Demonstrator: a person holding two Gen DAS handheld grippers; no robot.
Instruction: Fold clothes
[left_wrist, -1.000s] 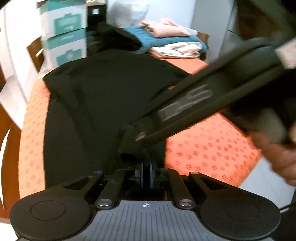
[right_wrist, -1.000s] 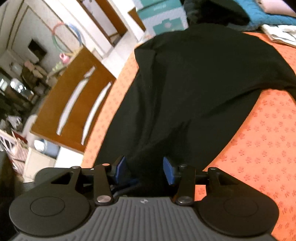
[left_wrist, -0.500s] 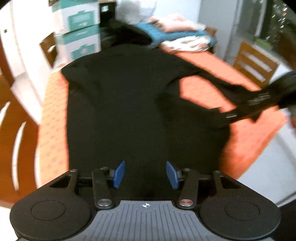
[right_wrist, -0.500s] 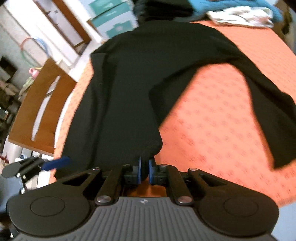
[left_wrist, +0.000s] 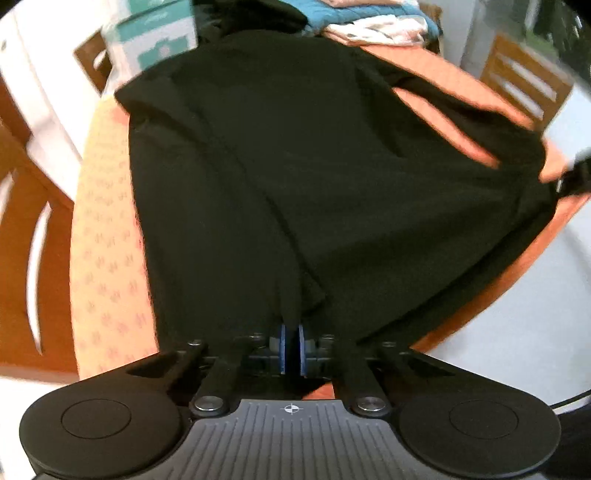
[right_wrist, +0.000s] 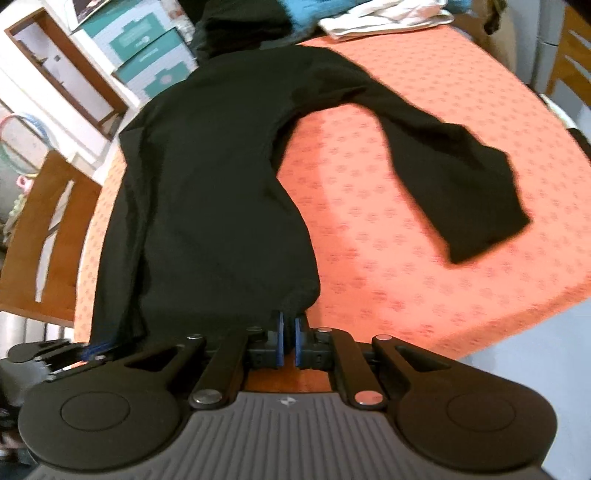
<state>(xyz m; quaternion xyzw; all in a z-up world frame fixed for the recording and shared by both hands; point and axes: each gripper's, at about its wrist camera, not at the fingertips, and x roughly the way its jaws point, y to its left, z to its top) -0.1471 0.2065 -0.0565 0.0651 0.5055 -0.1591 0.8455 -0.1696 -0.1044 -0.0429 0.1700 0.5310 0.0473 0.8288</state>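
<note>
One black long-sleeved garment (right_wrist: 207, 177) lies spread on a table covered with an orange patterned tablecloth (right_wrist: 388, 258), its body running from the near edge toward the far end and one sleeve (right_wrist: 454, 173) bent outward across the cloth, cuff lying flat and apart from the body. Seen from the left wrist, the same garment (left_wrist: 295, 166) fills most of the tabletop, with a loose fold rising toward the near hem. Teal-and-white cardboard boxes (right_wrist: 144, 55) stand stacked beyond the table's far-left corner; their contents are hidden. Folded clothes (left_wrist: 376, 22), blue, white and pink, are piled at the far end of the table. Left gripper (left_wrist: 291, 349): blue pads nearly together, pinching the garment's near hem. Right gripper (right_wrist: 287, 341): pads drawn close with a narrow slit between them, gripping the hem at the body's lower corner. Wooden chairs (right_wrist: 40, 236) stand beside the table
</note>
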